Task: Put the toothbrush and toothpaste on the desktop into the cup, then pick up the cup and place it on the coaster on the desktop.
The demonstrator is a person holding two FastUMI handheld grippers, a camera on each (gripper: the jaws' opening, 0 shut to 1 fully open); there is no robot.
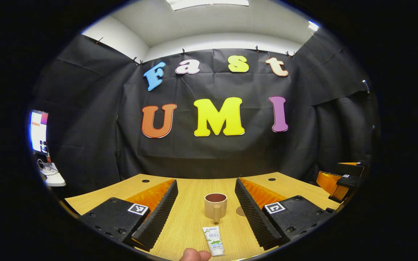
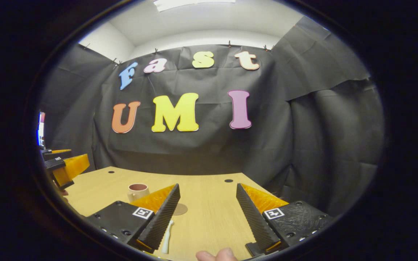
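Wooden desktop [image 1: 194, 217] holds cup [image 1: 215, 204], toothpaste [image 1: 213, 241], probably toothbrush [image 2: 167, 237], all loose; both grippers' jaws gape wide, framing them.

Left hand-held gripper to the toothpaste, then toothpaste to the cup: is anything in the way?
Nothing visible. In the left gripper view the toothpaste lies on bare desk between the open fingers of the left hand-held gripper, and the cup stands just beyond it with only desk between. The coaster sits off to the side.

One cup [image 1: 215, 205], one toothpaste [image 1: 213, 240], one toothbrush [image 2: 167, 232], one coaster [image 2: 180, 209], and two hand-held grippers: left [image 1: 206, 210], right [image 2: 208, 214].
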